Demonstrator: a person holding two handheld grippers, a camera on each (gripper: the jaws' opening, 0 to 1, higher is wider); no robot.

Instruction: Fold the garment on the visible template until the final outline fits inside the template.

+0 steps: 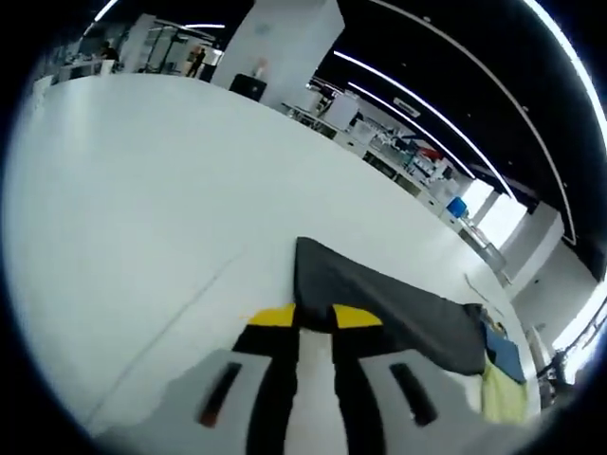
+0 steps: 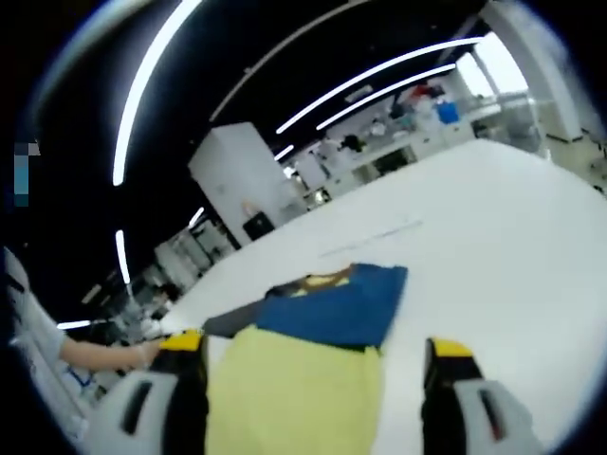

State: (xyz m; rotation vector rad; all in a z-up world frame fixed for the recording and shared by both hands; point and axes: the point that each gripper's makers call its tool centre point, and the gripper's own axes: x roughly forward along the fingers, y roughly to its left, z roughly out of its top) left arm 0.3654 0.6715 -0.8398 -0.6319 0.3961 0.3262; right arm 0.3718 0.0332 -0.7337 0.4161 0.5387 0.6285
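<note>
Tool-wise, our left tool point(image 1: 314, 318) pinches the dark garment's point(image 1: 389, 303) near edge with jaws pressed together, while our right tool point(image 2: 316, 355) stands spread over its yellow panel point(image 2: 294, 393) and blue panel point(image 2: 341, 303). We should lift evenly across the white bench point(image 1: 142, 209), keeping folds flat.

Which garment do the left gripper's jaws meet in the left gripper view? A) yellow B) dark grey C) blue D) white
B: the left gripper has its yellow-tipped jaws nearly together at the edge of the dark grey garment on the white table.
</note>
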